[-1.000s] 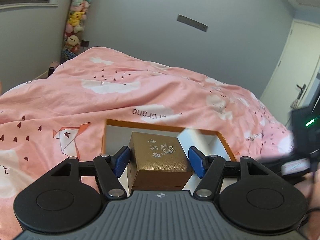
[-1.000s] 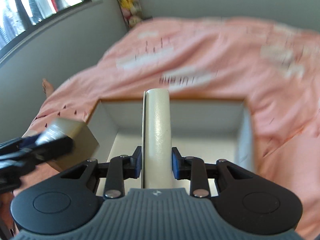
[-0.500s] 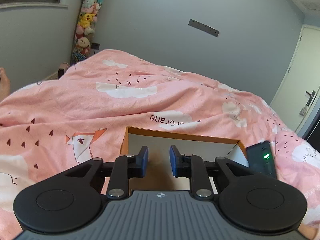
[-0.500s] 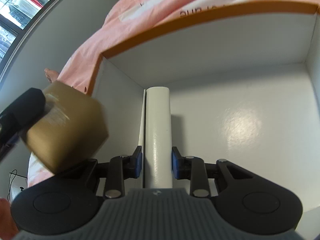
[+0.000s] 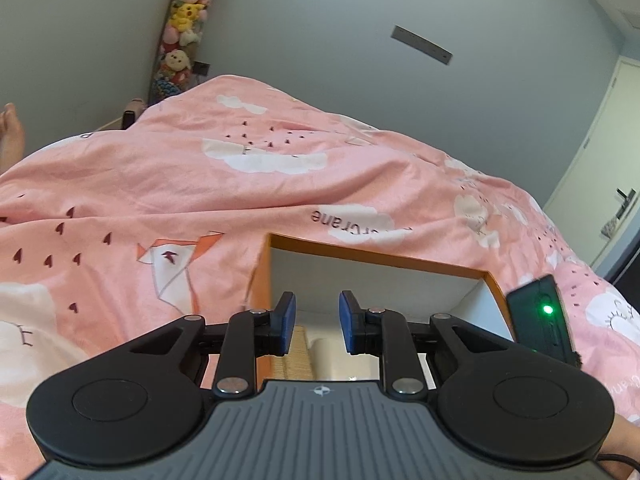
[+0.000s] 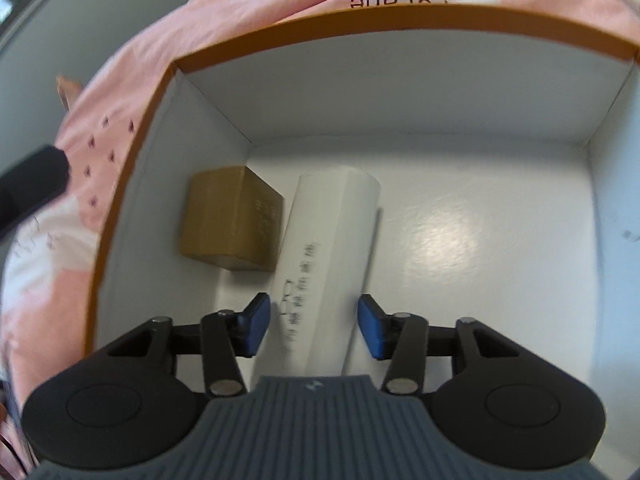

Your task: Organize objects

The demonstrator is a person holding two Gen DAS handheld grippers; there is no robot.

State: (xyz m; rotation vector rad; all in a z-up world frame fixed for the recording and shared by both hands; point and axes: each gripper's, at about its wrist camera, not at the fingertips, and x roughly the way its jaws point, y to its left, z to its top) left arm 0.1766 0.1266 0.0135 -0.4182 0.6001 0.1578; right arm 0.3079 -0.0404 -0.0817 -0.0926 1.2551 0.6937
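Observation:
An orange box [image 6: 132,160] with a white inside lies on the pink duvet. In it, by the left wall, rests a small gold box [image 6: 228,220]. Beside that lies a white printed tube [image 6: 328,240]. My right gripper [image 6: 316,324] hangs over the tube's near end; its jaws are opening and both blue pads stand clear of the tube. My left gripper [image 5: 316,320] hovers at the orange box's [image 5: 376,258] near left corner, its jaws narrow with nothing between them. Below it peek the gold box [image 5: 298,354] and the tube [image 5: 324,356].
The pink duvet [image 5: 200,184] surrounds the box on every side. The right gripper's black body with a green light [image 5: 540,324] stands at the box's right edge. Soft toys [image 5: 180,28] hang in the far corner; a door [image 5: 608,152] is at right.
My left gripper let go of the gold box, which now lies in the orange box, and its jaws closed. My right gripper sank into the box and released the tube onto its floor.

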